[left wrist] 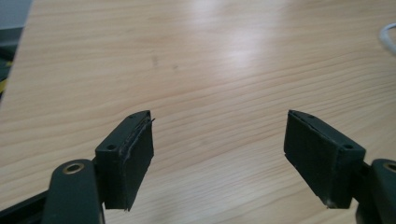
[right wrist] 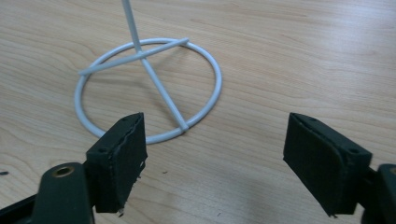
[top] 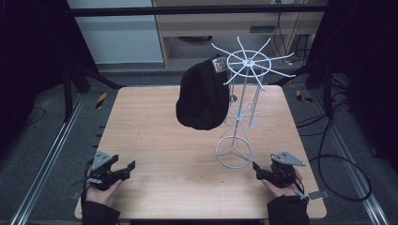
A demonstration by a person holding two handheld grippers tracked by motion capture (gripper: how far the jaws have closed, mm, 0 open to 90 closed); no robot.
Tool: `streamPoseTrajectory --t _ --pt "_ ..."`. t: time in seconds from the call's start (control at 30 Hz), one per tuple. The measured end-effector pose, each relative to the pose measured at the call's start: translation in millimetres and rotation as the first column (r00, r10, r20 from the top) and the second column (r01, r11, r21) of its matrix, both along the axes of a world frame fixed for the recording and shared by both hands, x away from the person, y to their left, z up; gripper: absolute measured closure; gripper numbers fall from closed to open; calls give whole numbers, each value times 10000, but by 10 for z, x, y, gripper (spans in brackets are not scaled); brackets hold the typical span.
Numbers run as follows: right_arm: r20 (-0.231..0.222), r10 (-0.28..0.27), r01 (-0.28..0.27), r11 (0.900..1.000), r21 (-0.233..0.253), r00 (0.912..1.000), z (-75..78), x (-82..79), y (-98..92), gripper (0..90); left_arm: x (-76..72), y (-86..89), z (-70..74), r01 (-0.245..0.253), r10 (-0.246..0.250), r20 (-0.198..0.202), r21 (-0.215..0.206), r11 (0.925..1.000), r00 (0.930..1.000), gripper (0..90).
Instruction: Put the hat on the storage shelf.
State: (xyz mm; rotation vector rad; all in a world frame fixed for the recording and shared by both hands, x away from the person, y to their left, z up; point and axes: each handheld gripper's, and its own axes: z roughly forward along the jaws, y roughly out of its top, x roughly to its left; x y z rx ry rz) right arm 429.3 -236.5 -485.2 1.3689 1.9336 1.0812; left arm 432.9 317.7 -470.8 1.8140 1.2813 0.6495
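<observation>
A white wire rack [top: 244,89] with radiating hooks stands on the wooden table [top: 155,140], right of centre. A black knit hat [top: 202,96] with a small label hangs from one of its upper left hooks. The rack's ring base [right wrist: 147,88] lies just ahead of my right gripper [right wrist: 215,154], which is open and holds nothing. In the high view that right gripper [top: 257,169] rests near the front right edge. My left gripper [top: 127,169] sits at the front left, open, over bare wood [left wrist: 215,84]; its jaws stand wide apart.
Black frame posts and cables [top: 338,159] surround the table on the floor. A pale cabinet [top: 225,23] stands beyond the far edge. A bit of the rack's white wire [left wrist: 388,37] shows at the right edge of the left gripper view.
</observation>
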Motion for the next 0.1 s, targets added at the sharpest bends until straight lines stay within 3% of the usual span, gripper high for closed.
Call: streamPoseTrajectory --t 0.1 --pt "-110 -101 101 9999 15 9999 -16 15 -23 180 61 108 -70 -266 269 -147 217 9994 9995 218"
